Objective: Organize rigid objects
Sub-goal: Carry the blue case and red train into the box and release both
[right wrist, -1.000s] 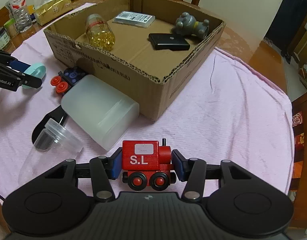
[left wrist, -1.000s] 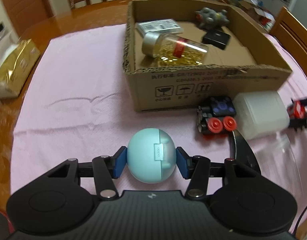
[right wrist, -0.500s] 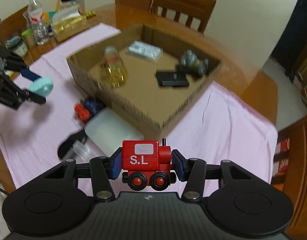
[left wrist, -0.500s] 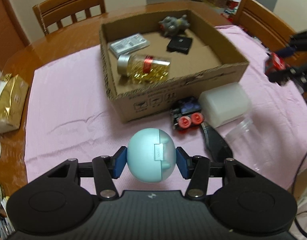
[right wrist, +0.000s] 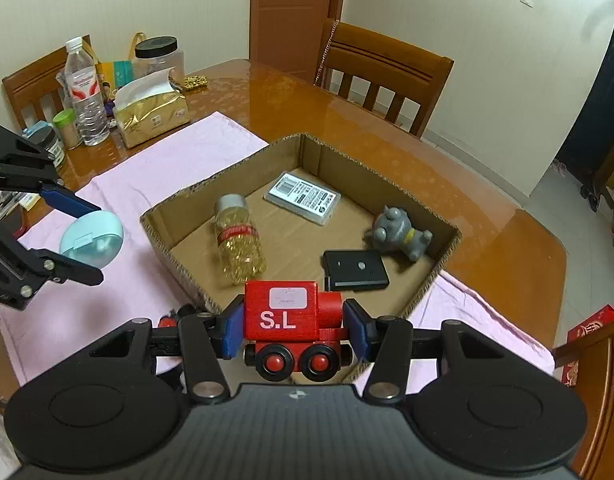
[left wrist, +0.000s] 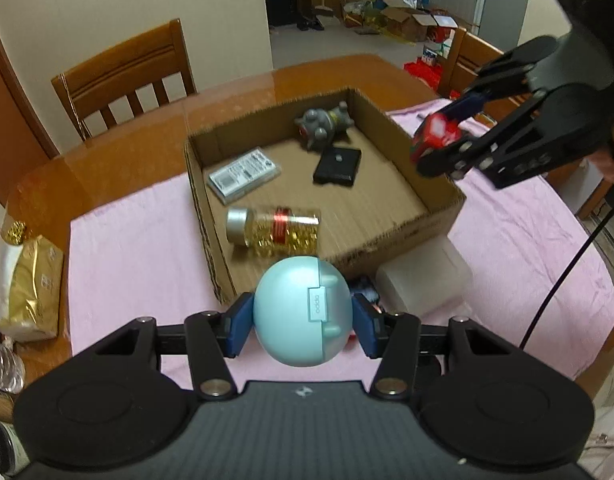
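Observation:
My left gripper (left wrist: 302,318) is shut on a light blue egg-shaped case (left wrist: 303,312), held in the air above the near left corner of the cardboard box (left wrist: 447,204). It also shows in the right wrist view (right wrist: 92,240). My right gripper (right wrist: 293,326) is shut on a red toy train marked S.L (right wrist: 291,320), held above the box's near right edge; it shows in the left wrist view (left wrist: 437,136). In the box lie a pill bottle (right wrist: 238,240), a white packet (right wrist: 303,197), a black block (right wrist: 355,270) and a grey figure (right wrist: 399,234).
A white plastic container (left wrist: 423,282) and a dark toy with red wheels, mostly hidden, lie on the pink cloth (left wrist: 135,252) in front of the box. A gold tissue pack (right wrist: 151,114), water bottle (right wrist: 85,92) and jars stand on the wooden table. Chairs surround it.
Both grippers have risen with their objects and moved over the box. The right gripper has come in from the right towards the box's right wall.

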`<state>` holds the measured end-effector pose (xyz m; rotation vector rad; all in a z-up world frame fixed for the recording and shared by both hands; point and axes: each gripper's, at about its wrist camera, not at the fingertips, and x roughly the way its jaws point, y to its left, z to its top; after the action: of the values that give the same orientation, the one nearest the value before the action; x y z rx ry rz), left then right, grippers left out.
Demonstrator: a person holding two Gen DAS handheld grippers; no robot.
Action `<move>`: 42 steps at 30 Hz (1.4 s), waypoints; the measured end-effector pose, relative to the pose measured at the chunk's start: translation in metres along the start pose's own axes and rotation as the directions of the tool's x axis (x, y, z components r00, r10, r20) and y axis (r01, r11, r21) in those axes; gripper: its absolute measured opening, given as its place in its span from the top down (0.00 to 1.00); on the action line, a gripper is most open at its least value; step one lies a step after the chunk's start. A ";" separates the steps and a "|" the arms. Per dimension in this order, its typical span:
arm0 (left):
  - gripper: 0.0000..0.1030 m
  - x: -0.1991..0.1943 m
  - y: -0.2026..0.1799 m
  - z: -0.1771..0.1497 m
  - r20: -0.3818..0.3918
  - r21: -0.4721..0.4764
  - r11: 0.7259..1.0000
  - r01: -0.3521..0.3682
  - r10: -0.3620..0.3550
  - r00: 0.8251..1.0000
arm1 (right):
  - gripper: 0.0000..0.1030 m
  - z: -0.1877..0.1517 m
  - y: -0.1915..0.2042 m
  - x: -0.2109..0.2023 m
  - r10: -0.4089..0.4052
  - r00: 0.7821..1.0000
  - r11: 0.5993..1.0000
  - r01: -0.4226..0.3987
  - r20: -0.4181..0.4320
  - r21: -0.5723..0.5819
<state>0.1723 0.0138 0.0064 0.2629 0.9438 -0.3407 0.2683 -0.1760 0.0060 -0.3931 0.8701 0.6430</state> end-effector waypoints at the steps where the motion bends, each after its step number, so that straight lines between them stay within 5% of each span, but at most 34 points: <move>1: 0.50 0.000 0.001 0.003 0.006 0.000 1.000 -0.005 0.005 1.000 | 0.46 0.002 0.000 0.003 -0.003 1.000 1.000 0.003 0.000 -0.001; 4: 0.50 0.000 0.003 0.011 0.016 -0.001 1.000 -0.017 0.017 1.000 | 0.42 0.009 -0.004 0.015 -0.020 1.000 1.000 0.020 0.010 0.019; 7: 0.50 0.000 0.005 0.020 0.033 0.002 1.000 -0.025 0.025 0.999 | 0.09 0.013 -0.005 0.016 -0.045 0.998 0.998 0.043 0.048 0.056; 9: 0.50 0.002 0.007 0.025 0.040 0.002 1.000 -0.030 0.030 0.999 | 0.00 0.013 -0.004 0.011 -0.038 0.997 0.996 0.033 0.072 0.077; 15: 0.50 0.013 0.012 0.044 0.061 0.008 0.999 -0.035 0.035 0.998 | 0.00 0.009 0.003 -0.001 -0.086 0.994 0.982 0.075 0.060 0.174; 27: 0.50 0.066 0.025 0.093 0.058 0.003 0.999 -0.049 0.049 0.997 | 0.00 -0.027 0.018 -0.014 -0.172 0.980 0.893 0.196 -0.097 0.405; 40: 0.50 0.135 0.031 0.112 -0.001 -0.002 0.997 -0.072 0.072 0.997 | 0.00 -0.052 0.020 -0.039 -0.224 0.967 0.839 0.256 -0.125 0.479; 42: 0.36 0.136 0.033 0.111 0.028 -0.011 0.997 -0.074 0.075 0.997 | 0.00 -0.056 0.019 -0.041 -0.230 0.964 0.831 0.265 -0.132 0.490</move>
<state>0.3415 -0.0199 -0.0412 0.2831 0.9046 -0.2707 0.2038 -0.2078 0.0048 -0.0470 0.9950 0.1436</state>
